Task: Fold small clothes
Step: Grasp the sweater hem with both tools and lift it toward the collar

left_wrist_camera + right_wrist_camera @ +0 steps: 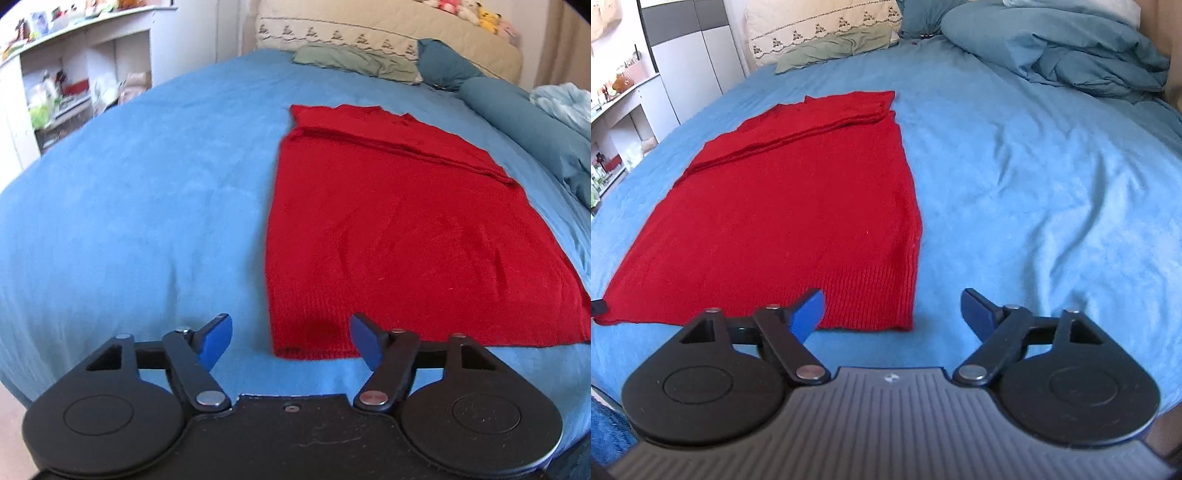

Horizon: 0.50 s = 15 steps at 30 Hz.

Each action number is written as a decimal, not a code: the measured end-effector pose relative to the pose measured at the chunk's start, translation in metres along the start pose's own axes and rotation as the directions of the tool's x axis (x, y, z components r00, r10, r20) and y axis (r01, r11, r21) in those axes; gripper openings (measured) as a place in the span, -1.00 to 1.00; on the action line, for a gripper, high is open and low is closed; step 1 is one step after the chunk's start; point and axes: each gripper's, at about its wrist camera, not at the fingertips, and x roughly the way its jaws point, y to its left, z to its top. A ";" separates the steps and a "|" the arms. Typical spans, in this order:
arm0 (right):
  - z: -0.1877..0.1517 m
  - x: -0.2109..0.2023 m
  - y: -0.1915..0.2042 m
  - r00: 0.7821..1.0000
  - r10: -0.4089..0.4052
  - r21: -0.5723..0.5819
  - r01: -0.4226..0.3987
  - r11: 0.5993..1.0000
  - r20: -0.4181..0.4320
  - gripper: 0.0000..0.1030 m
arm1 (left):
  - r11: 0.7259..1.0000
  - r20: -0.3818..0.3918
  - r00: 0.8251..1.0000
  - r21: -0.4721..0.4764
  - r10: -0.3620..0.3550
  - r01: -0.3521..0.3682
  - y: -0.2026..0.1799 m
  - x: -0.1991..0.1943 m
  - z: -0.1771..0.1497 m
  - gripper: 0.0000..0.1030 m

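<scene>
**Grippers spread at sweater hem**

The red sweater (388, 236) lies flat on the blue bed (147, 206), sleeves folded across its upper part. The left gripper (291, 341) and right gripper (893, 314) are both spread, empty, above the near hem corners.

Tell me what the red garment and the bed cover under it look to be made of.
Red garment: looks like knitted yarn, perhaps wool or acrylic, matte and slightly fuzzy; ribbing runs along its near hem.
Blue bed cover: seems a soft woven or brushed fabric, matte, with shallow creases; the exact fibre cannot be told.
</scene>
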 end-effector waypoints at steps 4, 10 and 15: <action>-0.007 0.012 0.003 1.000 -0.013 0.017 0.014 1.000 -0.023 0.46 | 0.999 -0.009 1.000 -0.029 0.027 -0.027 0.004 0.006 -0.004 0.22; -0.013 0.022 0.002 0.999 -0.034 0.019 0.034 0.999 -0.014 0.23 | 0.999 0.007 1.000 -0.038 0.019 -0.019 0.005 0.008 -0.006 0.01; -0.013 0.028 0.007 0.999 -0.031 -0.007 0.031 0.999 -0.008 -0.19 | 1.000 0.002 1.000 -0.022 -0.003 0.003 -0.001 0.010 -0.005 -0.62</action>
